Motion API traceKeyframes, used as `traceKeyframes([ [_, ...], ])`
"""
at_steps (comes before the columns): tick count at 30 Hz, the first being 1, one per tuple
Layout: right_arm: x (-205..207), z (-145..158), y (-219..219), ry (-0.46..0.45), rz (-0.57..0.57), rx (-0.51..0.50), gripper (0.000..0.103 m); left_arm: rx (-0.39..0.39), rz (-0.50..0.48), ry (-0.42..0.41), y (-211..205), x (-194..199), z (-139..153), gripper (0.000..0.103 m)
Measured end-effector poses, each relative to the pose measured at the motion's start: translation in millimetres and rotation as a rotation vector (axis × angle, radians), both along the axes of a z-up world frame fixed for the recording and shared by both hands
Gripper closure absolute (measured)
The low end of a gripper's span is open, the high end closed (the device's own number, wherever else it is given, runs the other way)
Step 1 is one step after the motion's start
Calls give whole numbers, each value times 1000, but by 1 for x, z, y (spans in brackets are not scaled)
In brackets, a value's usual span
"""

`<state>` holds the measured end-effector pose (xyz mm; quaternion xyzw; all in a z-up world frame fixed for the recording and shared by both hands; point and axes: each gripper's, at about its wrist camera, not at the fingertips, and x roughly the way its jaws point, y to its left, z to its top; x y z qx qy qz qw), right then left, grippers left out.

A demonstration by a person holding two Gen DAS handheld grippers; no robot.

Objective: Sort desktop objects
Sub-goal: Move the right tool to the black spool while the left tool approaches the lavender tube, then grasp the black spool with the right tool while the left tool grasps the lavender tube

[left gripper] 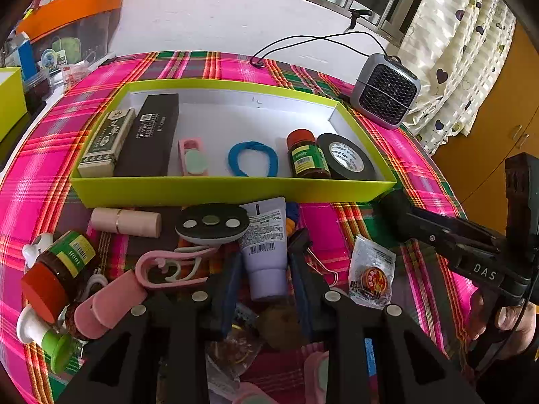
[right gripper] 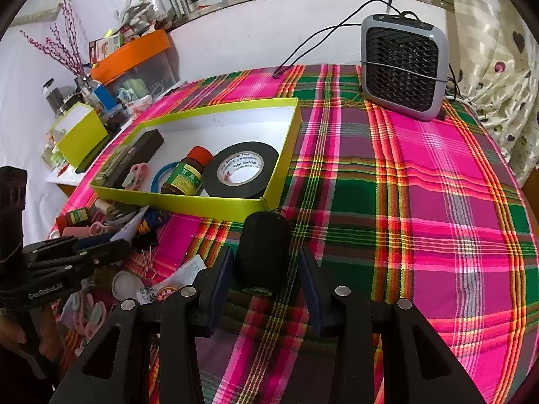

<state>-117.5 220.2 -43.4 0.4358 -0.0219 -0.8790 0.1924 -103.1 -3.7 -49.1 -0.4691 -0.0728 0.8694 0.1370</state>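
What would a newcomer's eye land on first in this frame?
Probably the loud pink-and-green plaid tablecloth, then the lime-green box at its middle holding a black tape roll and other sorted things. Next, the unsorted clutter in front of the box, with the right gripper around a black spool.

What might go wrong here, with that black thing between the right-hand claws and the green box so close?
The right gripper straddles the black spool, but gaps show on both sides, so it could slip or roll when lifted. The spool sits right by the green box, so a low carry might catch its wall. The left gripper hovers over a crowded pile around the purple tube, so closing could snag neighbours.
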Motion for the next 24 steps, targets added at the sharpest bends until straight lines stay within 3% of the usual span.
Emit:
traceKeyframes([
  [21, -6, -7, -5, -4, -12, 58, 62, -27, 21, 14, 8, -9, -1, 73],
  [24, -6, -7, -3, -1, -21, 59, 69, -50, 17, 19, 11, -9, -1, 73],
])
